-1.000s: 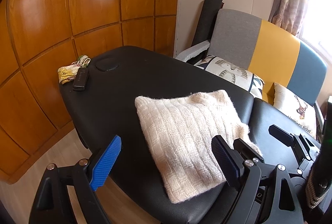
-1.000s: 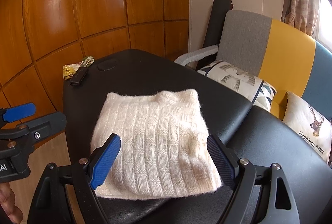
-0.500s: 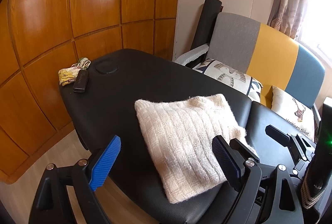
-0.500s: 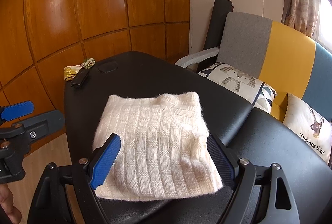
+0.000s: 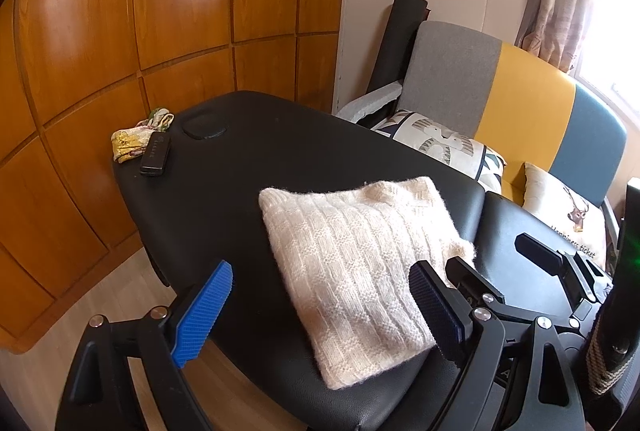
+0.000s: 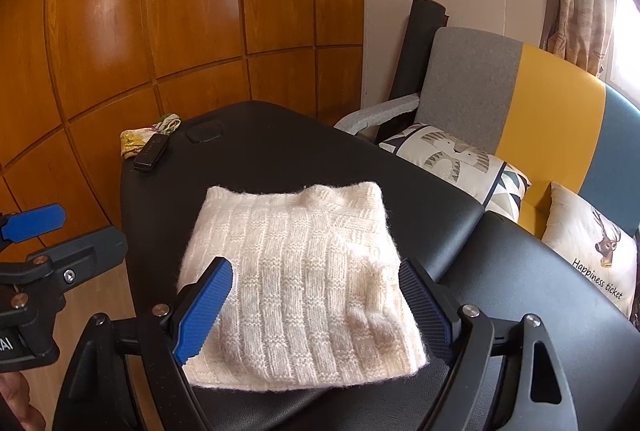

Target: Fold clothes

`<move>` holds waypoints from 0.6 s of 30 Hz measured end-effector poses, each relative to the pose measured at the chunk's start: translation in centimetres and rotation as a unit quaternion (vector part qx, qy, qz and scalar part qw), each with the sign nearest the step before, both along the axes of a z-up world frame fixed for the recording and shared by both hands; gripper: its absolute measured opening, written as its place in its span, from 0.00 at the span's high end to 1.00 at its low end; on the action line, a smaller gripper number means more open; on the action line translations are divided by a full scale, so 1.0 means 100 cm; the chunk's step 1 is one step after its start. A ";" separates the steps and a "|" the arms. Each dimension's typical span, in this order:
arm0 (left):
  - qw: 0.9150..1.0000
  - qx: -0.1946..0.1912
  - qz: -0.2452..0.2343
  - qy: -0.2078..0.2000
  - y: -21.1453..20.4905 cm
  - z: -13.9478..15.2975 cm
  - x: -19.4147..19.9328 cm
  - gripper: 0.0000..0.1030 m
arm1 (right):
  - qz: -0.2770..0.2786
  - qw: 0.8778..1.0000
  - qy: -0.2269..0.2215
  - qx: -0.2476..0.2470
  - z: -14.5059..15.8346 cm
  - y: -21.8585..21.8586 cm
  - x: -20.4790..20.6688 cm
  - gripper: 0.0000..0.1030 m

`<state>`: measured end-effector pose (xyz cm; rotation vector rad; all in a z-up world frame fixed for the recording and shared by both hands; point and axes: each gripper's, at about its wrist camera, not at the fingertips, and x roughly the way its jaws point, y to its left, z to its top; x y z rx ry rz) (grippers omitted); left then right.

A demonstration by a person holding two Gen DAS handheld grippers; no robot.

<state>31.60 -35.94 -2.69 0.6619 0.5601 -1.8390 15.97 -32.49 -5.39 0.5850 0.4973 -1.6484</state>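
Cream ribbed knit sweater [image 6: 304,283], folded into a thick near-square bundle, lay on the near part of a black padded vinyl table [image 6: 280,155], its front edge close to the table's front rim. Left gripper [image 5: 320,315] with blue ribbed pads, jaws spread wide, nothing between them, hovered off the bundle's left front corner, partly beyond the table's edge. Right gripper [image 6: 316,311], jaws likewise wide apart and empty, hovered above the bundle's near edge, not touching the knit. At the table's far left corner, well apart from the sweater: a black rectangular remote-like device [image 5: 155,153] beside a crumpled yellow patterned cloth [image 5: 134,139]. To the right, a grey, yellow and blue sofa [image 5: 520,99] with printed cushions.

Likely risks: loose, fluffy knit snagging on the ribbed pads; a pinch catching only the top layer and pulling the fold open; a nudge toward the front rim sliding the bundle off the slick vinyl.
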 end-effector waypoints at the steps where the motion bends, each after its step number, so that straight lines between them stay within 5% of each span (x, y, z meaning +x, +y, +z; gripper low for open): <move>1: 1.000 -0.001 0.001 0.000 0.000 0.000 0.000 0.12 | 0.001 1.000 0.000 0.000 -0.001 0.000 0.001 0.15; 18: 1.000 -0.004 -0.006 0.002 0.000 0.008 -0.005 0.11 | -0.001 1.000 -0.002 0.010 -0.008 0.001 -0.003 0.15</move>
